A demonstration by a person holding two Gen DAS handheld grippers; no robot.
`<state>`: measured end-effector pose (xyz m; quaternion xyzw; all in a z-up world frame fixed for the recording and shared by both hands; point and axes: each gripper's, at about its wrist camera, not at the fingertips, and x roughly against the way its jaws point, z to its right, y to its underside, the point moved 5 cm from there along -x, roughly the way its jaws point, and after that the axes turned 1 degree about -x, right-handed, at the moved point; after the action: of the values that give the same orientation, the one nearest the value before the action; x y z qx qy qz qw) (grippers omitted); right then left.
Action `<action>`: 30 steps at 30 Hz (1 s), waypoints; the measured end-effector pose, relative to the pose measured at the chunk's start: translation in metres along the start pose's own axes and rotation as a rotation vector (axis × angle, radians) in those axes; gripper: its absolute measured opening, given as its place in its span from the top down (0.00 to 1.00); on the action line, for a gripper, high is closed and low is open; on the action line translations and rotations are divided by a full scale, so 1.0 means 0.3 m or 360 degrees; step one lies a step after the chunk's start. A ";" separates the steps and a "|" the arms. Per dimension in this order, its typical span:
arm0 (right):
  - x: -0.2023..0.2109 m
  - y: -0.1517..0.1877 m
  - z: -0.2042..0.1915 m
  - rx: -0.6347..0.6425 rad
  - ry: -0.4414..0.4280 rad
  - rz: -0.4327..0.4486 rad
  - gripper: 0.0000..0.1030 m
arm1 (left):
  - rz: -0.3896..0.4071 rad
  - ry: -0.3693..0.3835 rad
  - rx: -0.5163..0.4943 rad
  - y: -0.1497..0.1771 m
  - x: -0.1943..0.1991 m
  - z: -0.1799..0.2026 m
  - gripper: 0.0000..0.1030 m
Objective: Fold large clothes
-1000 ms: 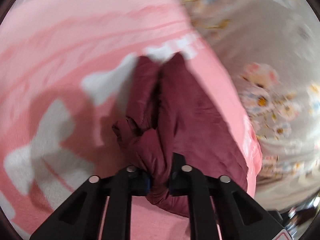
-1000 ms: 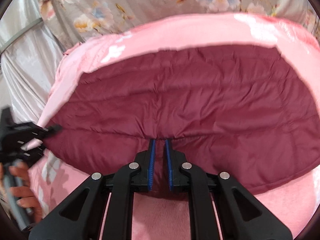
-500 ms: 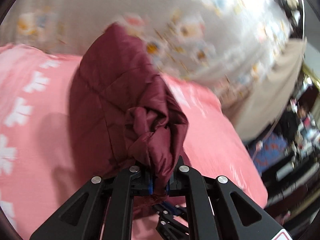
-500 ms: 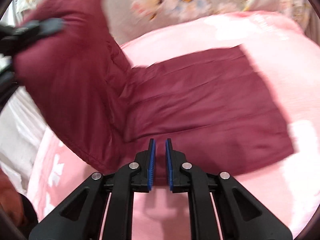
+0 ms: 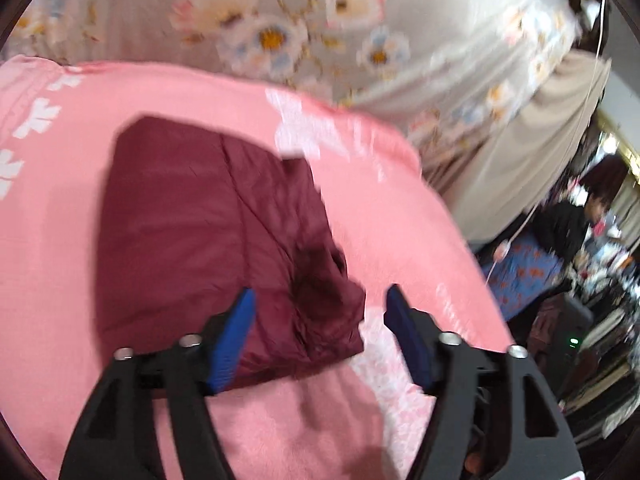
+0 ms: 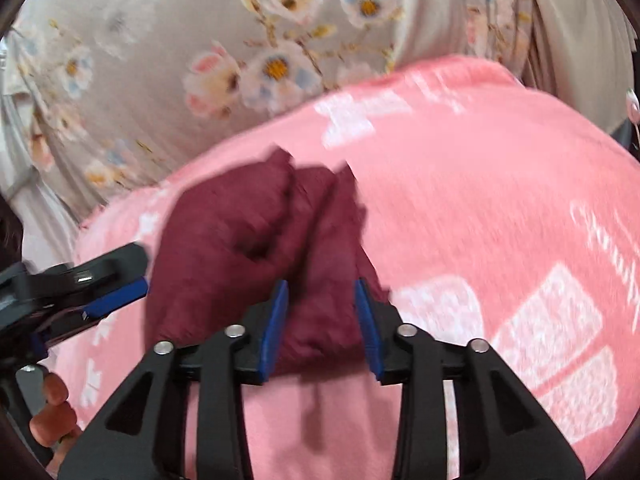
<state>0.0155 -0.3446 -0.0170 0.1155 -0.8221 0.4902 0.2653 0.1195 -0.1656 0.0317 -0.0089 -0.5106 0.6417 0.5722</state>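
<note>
The folded maroon garment (image 5: pixel 208 232) is laid on the pink blanket (image 5: pixel 400 216) just ahead of both released grippers, left gripper (image 5: pixel 318 332) widely opened, right gripper (image 6: pixel 321 320) seemingly half-opened, its long axis pointing away.

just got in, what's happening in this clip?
A person with a handheld gripper in each hand is folding a maroon quilted jacket on a pink blanket. The jacket lies folded into a compact bundle. Both grippers' jaws have just been opening: the left gripper stands wide open over the bundle's near corner, and the right gripper is part open, with fabric between its blue pads but not pinched. It looks like a release after a fold.
</note>
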 end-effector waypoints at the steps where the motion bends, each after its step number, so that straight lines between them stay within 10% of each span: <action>1: 0.004 -0.016 -0.001 0.0000 -0.0036 0.0006 0.51 | 0.0035 -0.0052 0.0016 -0.021 0.017 -0.021 0.27; 8: -0.136 -0.051 -0.136 0.0039 -0.0190 -0.0132 0.46 | 0.0005 -0.0564 0.0148 -0.050 -0.014 -0.276 0.27; 10: -0.181 -0.040 -0.147 0.0044 -0.0179 -0.0198 0.51 | -0.0022 -0.0590 0.0166 -0.036 -0.022 -0.307 0.29; 13: -0.212 -0.021 -0.119 0.0026 -0.0175 -0.0263 0.91 | -0.0058 -0.0589 0.0138 -0.007 -0.031 -0.304 0.32; 30: -0.314 0.170 0.128 0.0014 0.0213 -0.0394 0.95 | -0.0292 -0.0772 -0.0237 0.146 -0.284 -0.183 0.38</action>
<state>0.0585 -0.3595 -0.1214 0.1844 -0.7799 0.4639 0.3776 0.1498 -0.1857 -0.0728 0.1493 -0.6773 0.5312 0.4866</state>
